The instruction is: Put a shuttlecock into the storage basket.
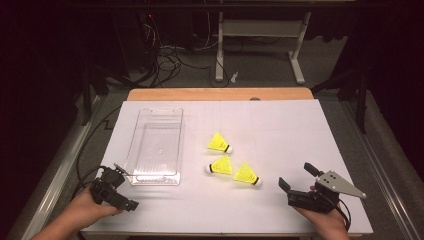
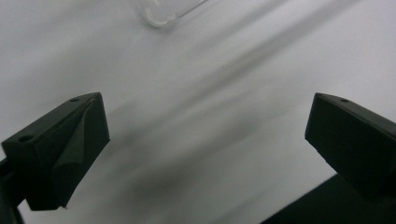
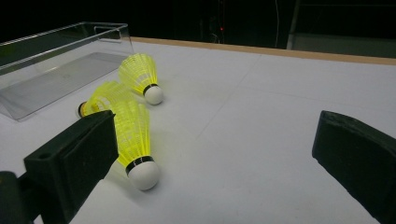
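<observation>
High view: three yellow shuttlecocks (image 1: 247, 175) lie between the left gripper (image 1: 121, 187) and right gripper (image 1: 297, 177), both with jaws apart; clear tray (image 1: 155, 145) just beyond the left.

The surface (image 1: 280, 125) is white with a wooden edge at the far side. A clear plastic tray (image 1: 155, 145) sits on its left part. Three yellow shuttlecocks (image 1: 220, 143) (image 1: 220, 166) (image 1: 247, 175) with white tips lie close together near the middle, beside the tray.
</observation>
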`<state>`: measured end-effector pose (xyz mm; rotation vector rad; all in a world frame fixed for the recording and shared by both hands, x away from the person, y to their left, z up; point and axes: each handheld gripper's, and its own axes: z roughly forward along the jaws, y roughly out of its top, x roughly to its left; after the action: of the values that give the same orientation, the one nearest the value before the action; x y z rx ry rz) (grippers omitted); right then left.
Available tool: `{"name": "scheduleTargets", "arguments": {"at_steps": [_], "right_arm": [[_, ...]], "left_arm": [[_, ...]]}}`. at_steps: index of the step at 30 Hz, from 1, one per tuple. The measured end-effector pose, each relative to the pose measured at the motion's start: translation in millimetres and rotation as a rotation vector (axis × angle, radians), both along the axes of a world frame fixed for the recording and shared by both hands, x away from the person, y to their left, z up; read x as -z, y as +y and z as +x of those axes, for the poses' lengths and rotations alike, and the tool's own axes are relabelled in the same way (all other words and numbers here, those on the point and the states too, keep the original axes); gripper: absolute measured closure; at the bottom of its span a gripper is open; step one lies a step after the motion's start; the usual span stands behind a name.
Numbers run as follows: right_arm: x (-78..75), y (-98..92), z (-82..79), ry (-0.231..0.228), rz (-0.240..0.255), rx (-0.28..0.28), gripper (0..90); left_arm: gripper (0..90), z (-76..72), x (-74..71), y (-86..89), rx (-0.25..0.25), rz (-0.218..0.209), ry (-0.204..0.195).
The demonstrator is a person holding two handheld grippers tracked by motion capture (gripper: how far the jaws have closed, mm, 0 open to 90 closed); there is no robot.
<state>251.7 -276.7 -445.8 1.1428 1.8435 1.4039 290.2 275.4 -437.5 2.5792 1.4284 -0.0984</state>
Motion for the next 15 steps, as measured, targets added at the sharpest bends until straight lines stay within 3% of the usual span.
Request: {"name": "scheduleTargets", "arguments": {"at_steps": [9,15], "right_arm": [[-1.9,-1.0,-1.0,0.014,0.008,-0.006,1.2],[-1.9,-0.3,-1.4,0.017,0.002,-0.01,1.2]], "left_arm": [[0.7,-2.0,-13.7,-9.2,0.021,0.038,-0.011],[0.7,-3.8,-25.1,-10.6,0.043,0.041,-0.006]]}}
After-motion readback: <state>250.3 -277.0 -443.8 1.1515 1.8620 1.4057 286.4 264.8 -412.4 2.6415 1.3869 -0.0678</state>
